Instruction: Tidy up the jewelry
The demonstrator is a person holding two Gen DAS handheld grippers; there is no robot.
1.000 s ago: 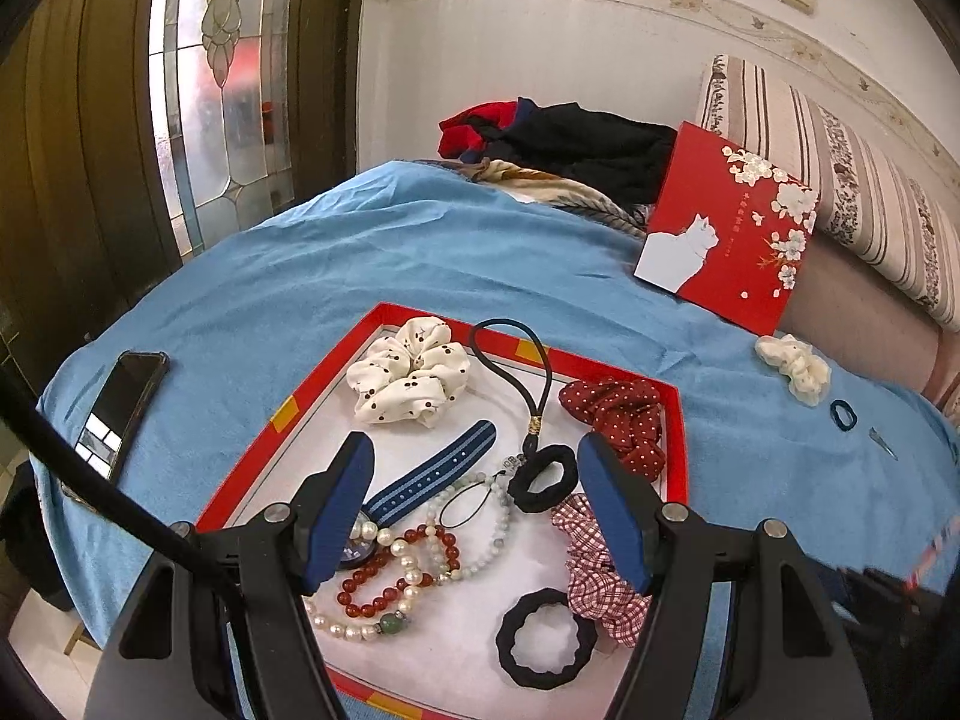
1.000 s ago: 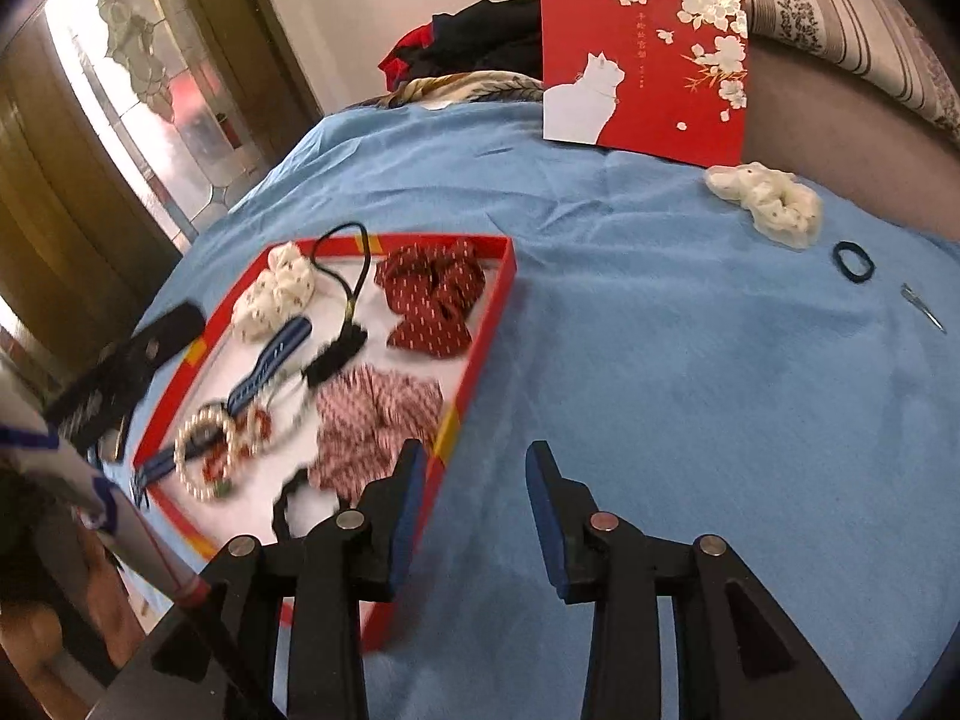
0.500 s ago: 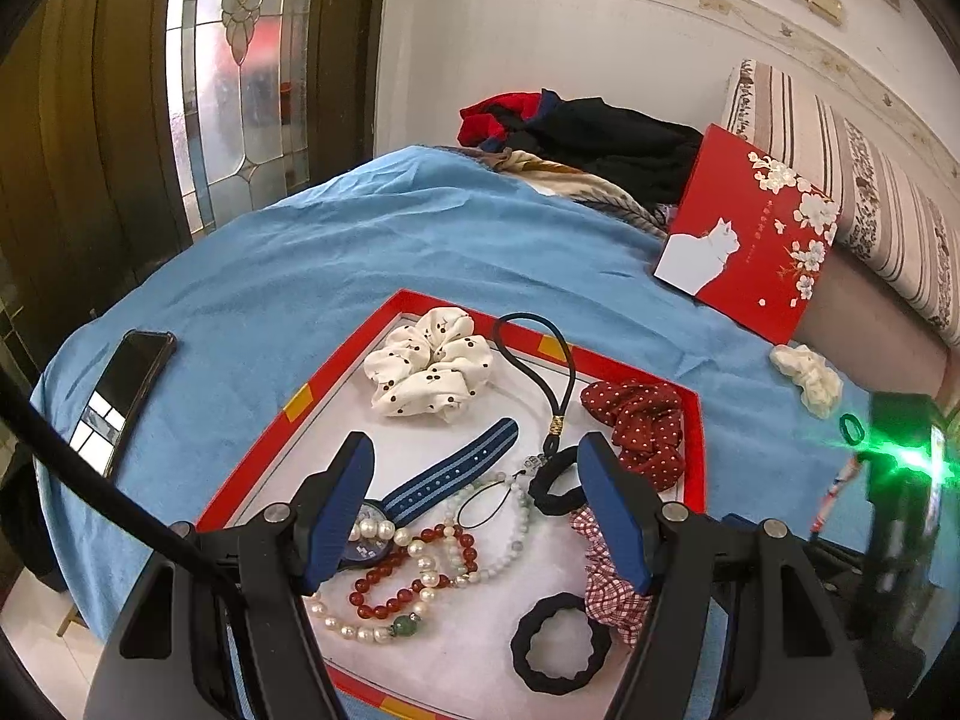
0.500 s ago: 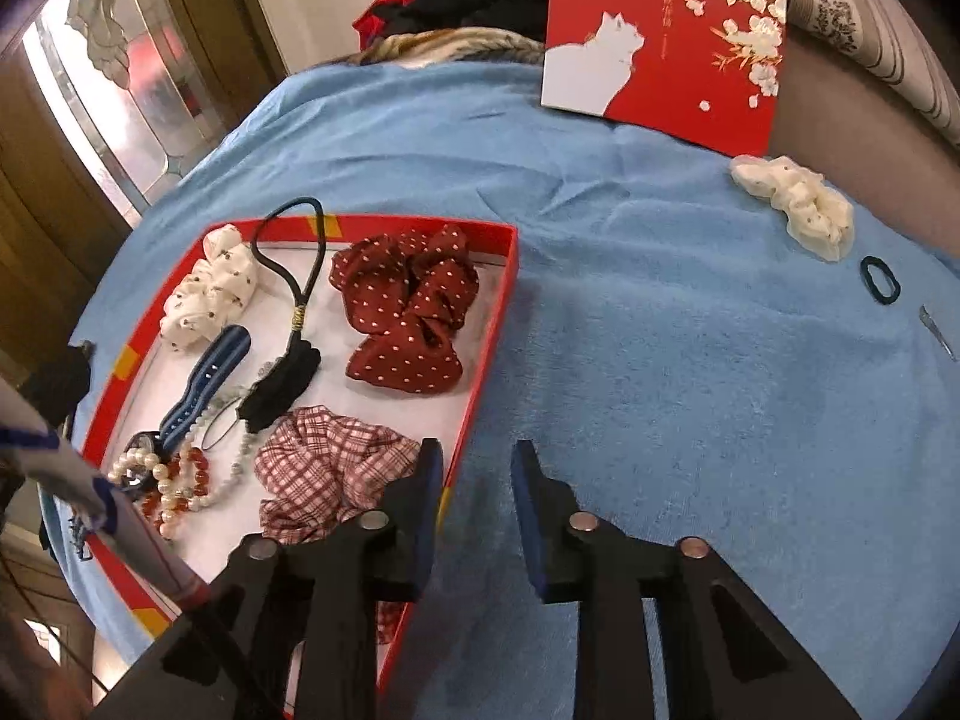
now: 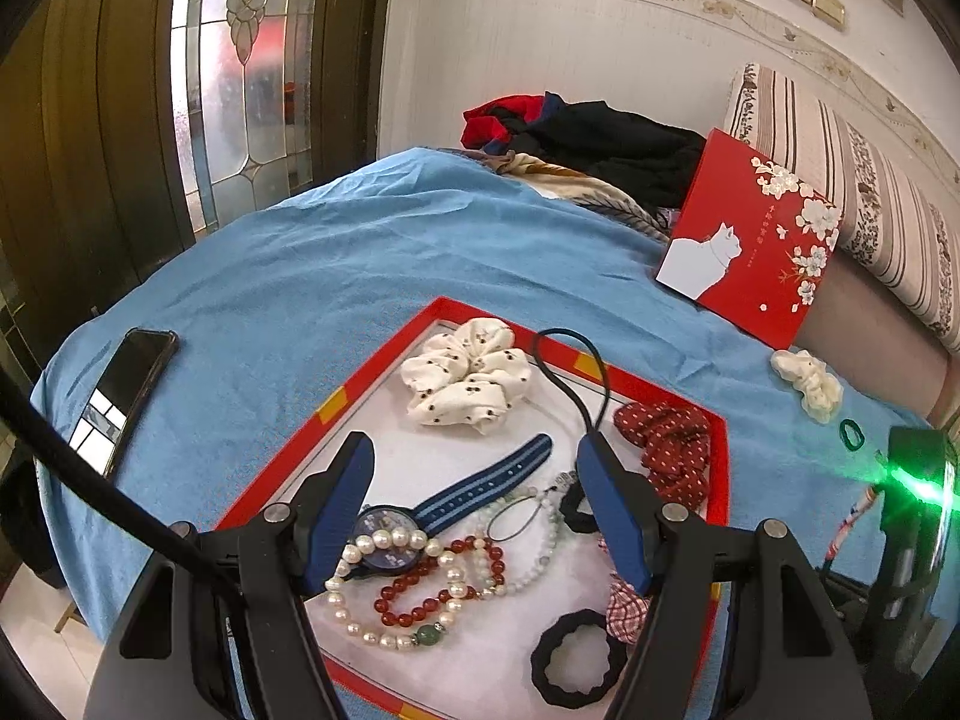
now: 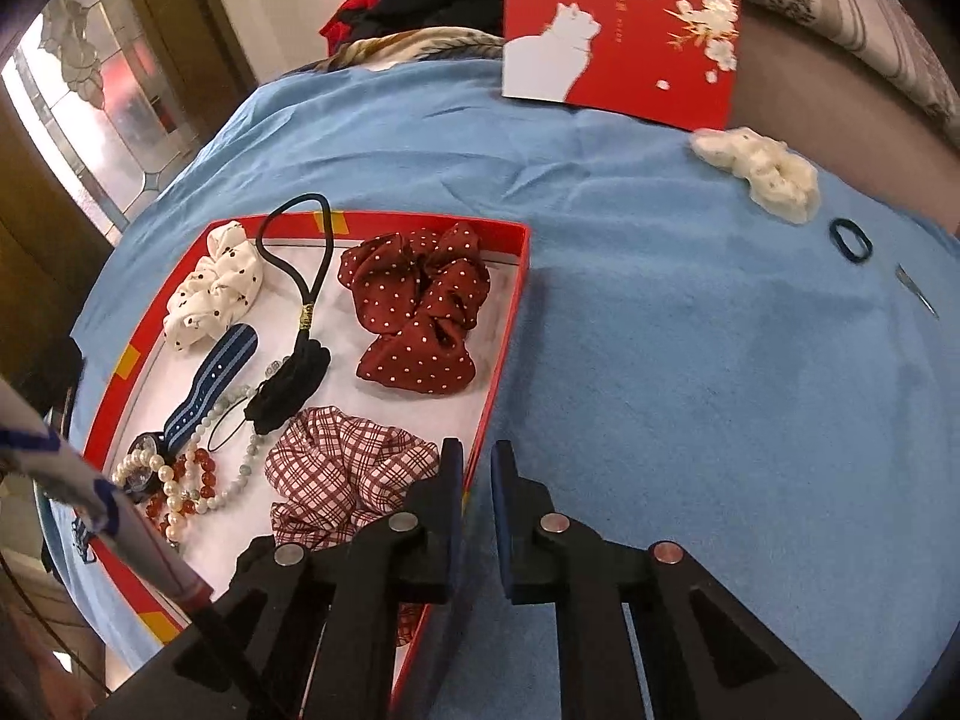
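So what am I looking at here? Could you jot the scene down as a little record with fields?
surface: blue cloth
tray: red-rimmed tray with a white floor
in tray: white dotted scrunchie, red dotted scrunchie, plaid scrunchie, watch, bead bracelets, black hair ties
outside tray: cream scrunchie, small dark hair tie, phone, red cat box
left gripper: open, above the tray, holding nothing
right gripper: nearly closed, at the tray's edge; contact unclear
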